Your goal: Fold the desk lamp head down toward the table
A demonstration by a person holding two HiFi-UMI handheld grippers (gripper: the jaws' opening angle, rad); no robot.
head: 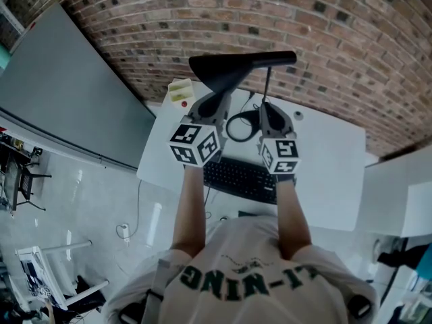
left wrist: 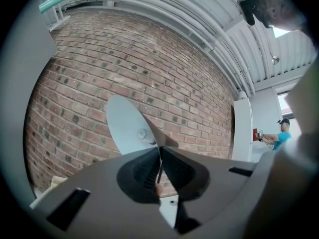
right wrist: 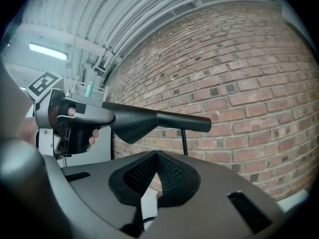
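The black desk lamp head [head: 236, 69] stands level above the white table [head: 324, 160], on a thin black stem [head: 267, 83]. My left gripper [head: 214, 101] is shut on the thin rim of the head's wide end. In the left gripper view that rim runs between the pads [left wrist: 159, 164], with the pale underside of the lamp head [left wrist: 130, 127] above them. The right gripper view shows the lamp head [right wrist: 149, 121] side-on, its stem [right wrist: 184, 142] and my left gripper [right wrist: 75, 119] clamped at its left end. My right gripper [head: 270, 110] sits below the head beside the stem, shut and holding nothing [right wrist: 157, 188].
A black keyboard [head: 239, 177] lies at the table's near edge, with a looped black cable [head: 241, 125] behind it. A yellow-green pad [head: 181, 91] sits at the back left corner. A brick wall [head: 337, 39] stands behind the table and a grey panel [head: 61, 93] to the left.
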